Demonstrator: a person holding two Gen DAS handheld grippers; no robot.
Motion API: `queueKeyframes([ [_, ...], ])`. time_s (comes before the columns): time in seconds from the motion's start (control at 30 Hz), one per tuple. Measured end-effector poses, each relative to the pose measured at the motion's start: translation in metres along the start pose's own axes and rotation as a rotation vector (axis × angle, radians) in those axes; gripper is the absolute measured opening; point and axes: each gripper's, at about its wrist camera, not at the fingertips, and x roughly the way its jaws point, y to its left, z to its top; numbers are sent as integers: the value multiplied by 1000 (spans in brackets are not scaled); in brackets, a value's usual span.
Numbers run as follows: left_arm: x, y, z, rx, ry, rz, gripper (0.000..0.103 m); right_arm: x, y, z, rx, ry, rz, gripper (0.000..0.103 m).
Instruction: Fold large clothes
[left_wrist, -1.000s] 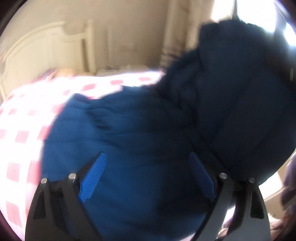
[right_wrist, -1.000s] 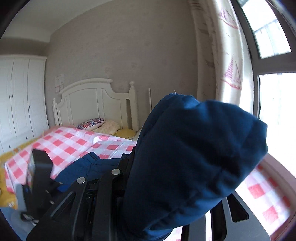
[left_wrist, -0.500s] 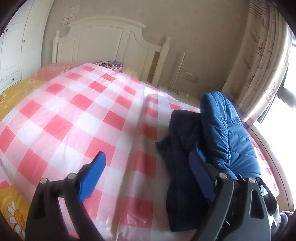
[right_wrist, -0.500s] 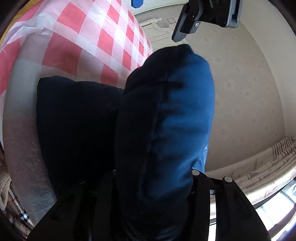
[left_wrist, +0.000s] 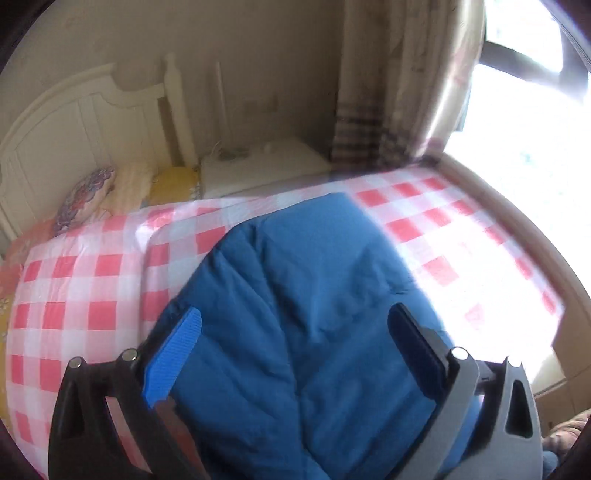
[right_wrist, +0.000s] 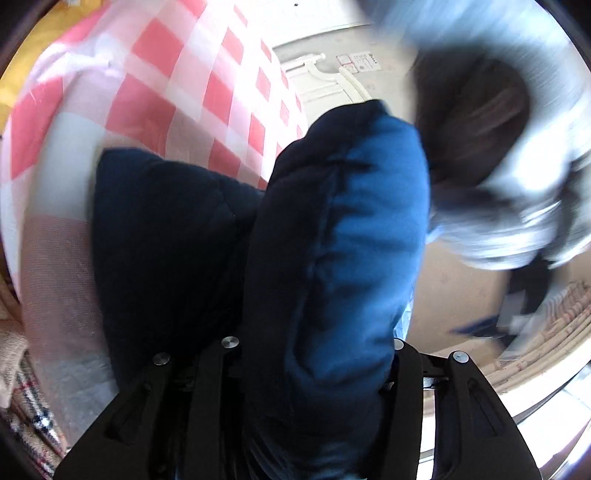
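A blue padded jacket (left_wrist: 306, 314) lies on a bed (left_wrist: 85, 295) covered in a red-and-white checked spread, seen from the left wrist camera. The left hand-held gripper (left_wrist: 295, 325) hangs above the garment with its jaws spread wide, having just been opening further; its blue pads (left_wrist: 173, 354) stand clear on either side of the fabric and nothing is gripped between them. The jacket's far edge stops short of the bed's far side, where a strip of checked cover runs bare toward a white nightstand (left_wrist: 266, 166). More open cover stretches to the left toward the pillows (left_wrist: 88, 192) and white headboard (left_wrist: 74, 122), and to the right toward the bright window (left_wrist: 517, 122).

From the right wrist camera, a thick fold of the same jacket (right_wrist: 343, 240) fills the space between the jaws of the right hand-held gripper (right_wrist: 314, 347), whose jaws have just been opening; whether the pads still press on the cloth cannot be told. A darker part of the garment (right_wrist: 166, 240) rests on the bed's edge beside it. A person's blurred light sleeve (right_wrist: 517, 184) crosses the upper right.
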Motion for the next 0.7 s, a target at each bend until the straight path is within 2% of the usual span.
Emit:
queueKeyframes([
  [0.07, 40, 24, -6, -47, 70, 64, 102, -13, -20, -14, 78, -51, 88, 50],
  [0.1, 59, 39, -14, -82, 93, 60, 102, -21, -32, -22, 128, -84, 159, 53],
  [0.13, 71, 53, -26, -138, 105, 13, 102, -28, -44, -31, 179, -110, 215, 55],
  [0.2, 77, 80, -53, -250, 75, -82, 102, -44, -76, -55, 336, -175, 376, 59],
  [0.27, 75, 86, -67, -265, 35, -77, 102, -54, -111, -84, 527, -252, 569, 59],
  [0.33, 71, 82, -73, -251, 5, -36, 102, -52, -146, -113, 728, -308, 674, 59],
  [0.43, 71, 78, -73, -235, -9, -10, 102, -38, -179, -116, 894, -275, 649, 59],
  [0.5, 73, 80, -73, -247, -11, -30, 102, -28, -180, -104, 881, -218, 592, 59],
  [0.53, 73, 81, -73, -254, -12, -41, 102, -24, -171, -93, 848, -198, 594, 58],
  [0.6, 72, 83, -73, -265, -13, -55, 102, -23, -137, -51, 730, -144, 636, 59],
  [0.63, 71, 83, -74, -260, -20, -50, 102, -17, -108, -37, 637, -89, 609, 61],
  [0.67, 71, 83, -75, -256, -25, -43, 102, -27, -80, -24, 550, -83, 510, 62],
  [0.7, 69, 84, -76, -256, -26, -40, 102, -27, -65, -22, 496, -88, 456, 63],
])
